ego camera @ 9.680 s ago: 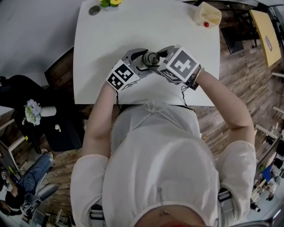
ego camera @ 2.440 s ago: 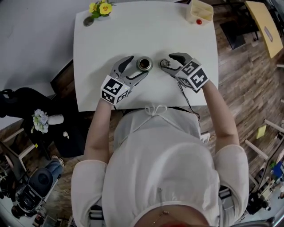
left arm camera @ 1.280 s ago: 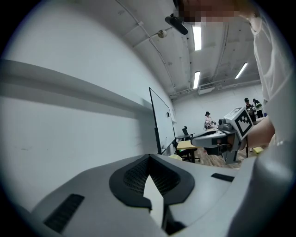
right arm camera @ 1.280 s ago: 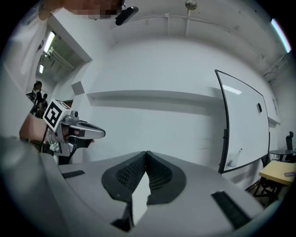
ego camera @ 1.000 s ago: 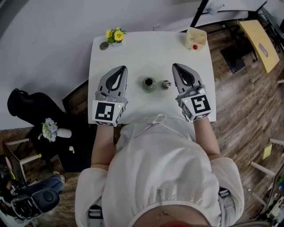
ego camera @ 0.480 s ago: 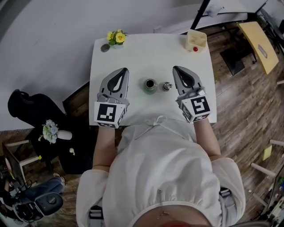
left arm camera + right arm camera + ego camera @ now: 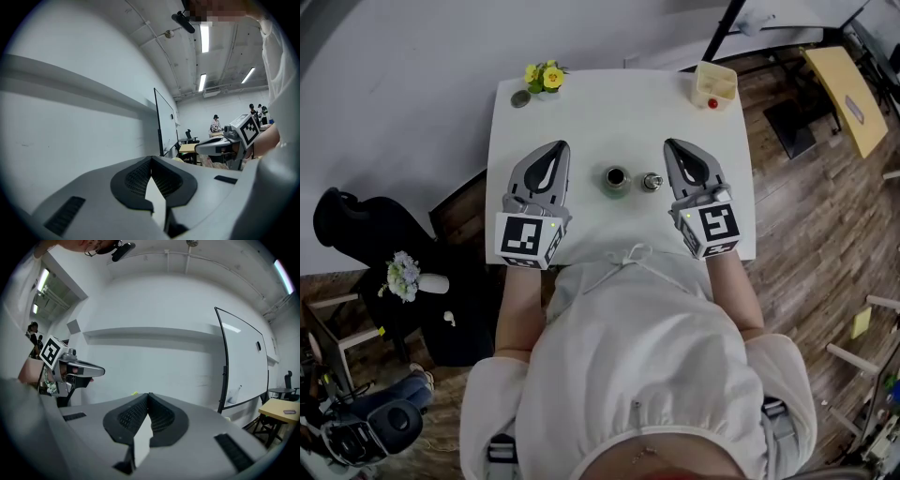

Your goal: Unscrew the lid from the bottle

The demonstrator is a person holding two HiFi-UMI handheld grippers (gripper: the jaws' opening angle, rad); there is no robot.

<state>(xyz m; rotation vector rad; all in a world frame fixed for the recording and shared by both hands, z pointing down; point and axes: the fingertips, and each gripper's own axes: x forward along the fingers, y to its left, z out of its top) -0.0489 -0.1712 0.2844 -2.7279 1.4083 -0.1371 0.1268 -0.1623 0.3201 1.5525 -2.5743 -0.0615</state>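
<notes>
In the head view a small green bottle (image 7: 615, 178) stands open-mouthed in the middle of the white table (image 7: 581, 112). Its metal lid (image 7: 652, 181) lies on the table just right of it, apart from it. My left gripper (image 7: 562, 145) rests to the bottle's left, shut and empty. My right gripper (image 7: 669, 142) rests right of the lid, also shut and empty. Neither touches bottle or lid. The left gripper view shows closed jaws (image 7: 151, 158) pointing at a wall; the right gripper view shows the same (image 7: 148, 394). Neither gripper view shows the bottle.
At the table's far left corner stand yellow flowers (image 7: 544, 77) and a small round dish (image 7: 520, 97). A cream box (image 7: 716, 81) with a red ball (image 7: 712, 102) beside it sits at the far right corner. A dark chair (image 7: 356, 230) stands left of the table.
Since both grippers met at the bottle, the lid has come off and been set down right of it, and the grippers have drawn apart. Over the last second nothing moved.
</notes>
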